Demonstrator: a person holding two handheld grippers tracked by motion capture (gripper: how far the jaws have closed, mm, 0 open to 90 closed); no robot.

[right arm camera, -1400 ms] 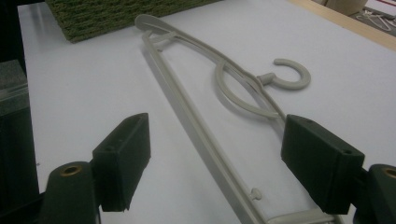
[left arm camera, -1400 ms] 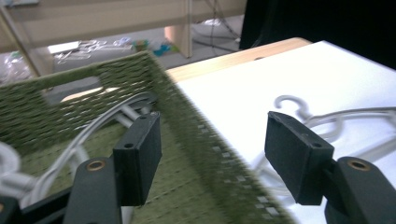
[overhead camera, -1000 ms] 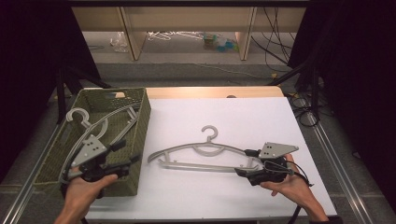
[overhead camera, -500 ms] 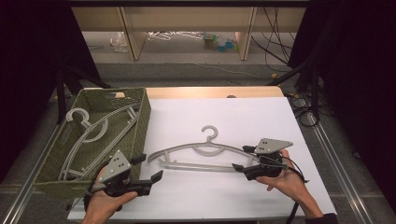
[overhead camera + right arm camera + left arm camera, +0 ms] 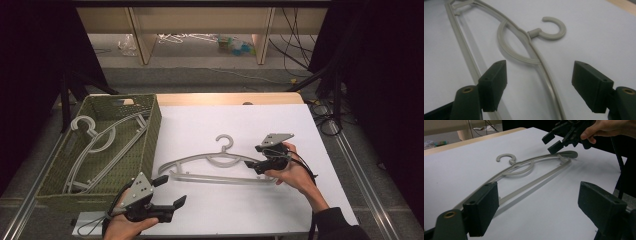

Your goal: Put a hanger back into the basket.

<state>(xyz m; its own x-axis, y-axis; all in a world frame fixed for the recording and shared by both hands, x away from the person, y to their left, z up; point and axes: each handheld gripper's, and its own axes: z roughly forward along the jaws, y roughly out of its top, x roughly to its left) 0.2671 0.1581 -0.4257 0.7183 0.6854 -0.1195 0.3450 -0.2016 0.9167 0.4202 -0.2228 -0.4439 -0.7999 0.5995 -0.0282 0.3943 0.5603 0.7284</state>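
White board (image 5: 235, 125) covers the table in the middle of the high view, with a strip of pale wood showing along its far edge and dark floor on either side. Toward the top of that frame stands a low wooden shelf (image 5: 200, 30) with some clutter on the floor beneath it.

At the centre of the board lies a grey plastic hanger (image 5: 220, 162), flat, its hook pointing to the top of the frame. At the left of the frame sits a green woven basket (image 5: 150, 125), partly on the board, with another grey hanger (image 5: 100, 145) lying inside it.

I hold my left gripper (image 5: 170, 192) at the lower left of the high view, just below the left end of the flat hanger. Its jaws have just been opening and now stand spread wide, with nothing pinched; in the left gripper view the hanger's near arm runs past the left jaw, apart from its pad as far as I can tell.

My right gripper (image 5: 257, 159) hovers over the right end of that hanger, right of centre in the high view. Its jaws have just been closing a little yet remain spread; in the right gripper view the hanger's shoulder passes between them on the board, and neither pad presses on it.
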